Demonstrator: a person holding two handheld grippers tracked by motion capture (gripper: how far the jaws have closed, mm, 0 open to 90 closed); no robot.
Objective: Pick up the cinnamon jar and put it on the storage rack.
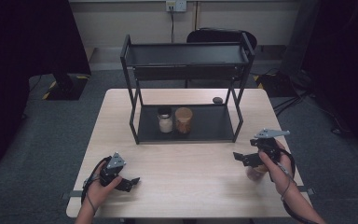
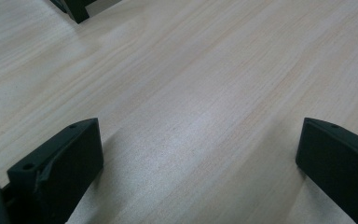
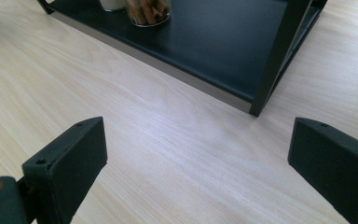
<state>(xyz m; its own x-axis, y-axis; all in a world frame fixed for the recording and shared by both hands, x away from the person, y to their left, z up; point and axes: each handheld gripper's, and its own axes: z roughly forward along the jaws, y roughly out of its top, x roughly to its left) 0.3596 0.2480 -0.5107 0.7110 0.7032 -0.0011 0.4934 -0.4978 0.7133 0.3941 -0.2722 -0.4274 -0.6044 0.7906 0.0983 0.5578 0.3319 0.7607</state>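
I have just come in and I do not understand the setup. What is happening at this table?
A person sits at a wooden table and holds a gripper in each hand. The left gripper and the right gripper both have open jaws with nothing between them, low over the tabletop. On the lower level of a black shelf stand two jars, a white-filled jar and a brown-filled jar. Neither is being touched.

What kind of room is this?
Probably a lab or test room. A lone wooden table stands on grey carpet, with a black rack holding two jars, cables on the floor and a wall socket.
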